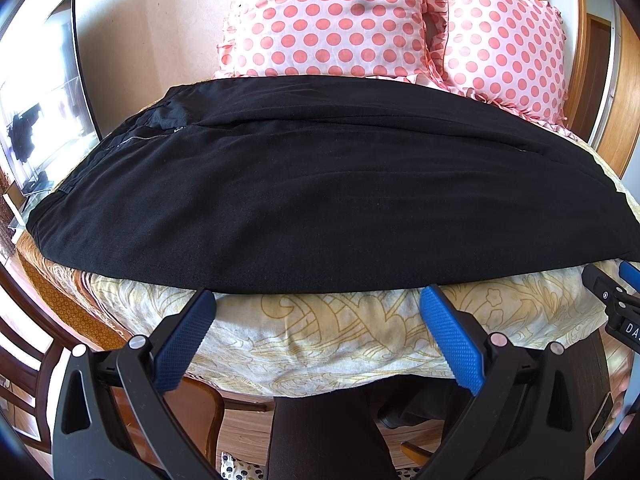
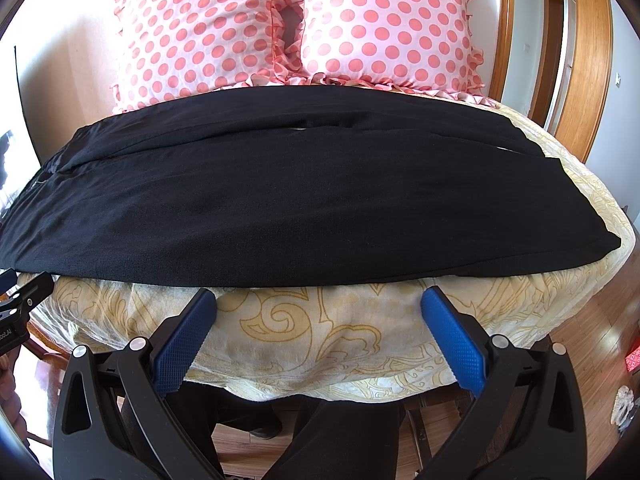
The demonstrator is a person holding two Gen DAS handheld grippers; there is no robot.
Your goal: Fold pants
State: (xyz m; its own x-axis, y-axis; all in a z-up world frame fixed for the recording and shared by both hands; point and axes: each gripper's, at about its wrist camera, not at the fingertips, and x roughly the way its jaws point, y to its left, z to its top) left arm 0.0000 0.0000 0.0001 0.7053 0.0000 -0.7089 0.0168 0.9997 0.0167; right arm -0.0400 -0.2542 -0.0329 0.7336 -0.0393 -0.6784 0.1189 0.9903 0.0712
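Note:
Black pants (image 1: 320, 200) lie flat across a table covered with a yellow-patterned cloth (image 1: 340, 332), waist and zipper at the left, legs running right. In the right wrist view the same pants (image 2: 280, 200) end in leg hems at the right. My left gripper (image 1: 318, 304) hovers just short of the pants' near edge, open, with nothing between its blue pads (image 1: 452, 340). My right gripper (image 2: 318, 304) is likewise open and empty, just before the near edge. Each gripper shows at the side of the other's view.
Two pink polka-dot pillows (image 2: 292, 24) stand behind the pants. A monitor (image 1: 44, 112) sits at the far left. The person's dark-clad legs (image 1: 328, 436) and wooden chairs (image 1: 200, 412) show below the table edge, over a wooden floor (image 2: 592, 340).

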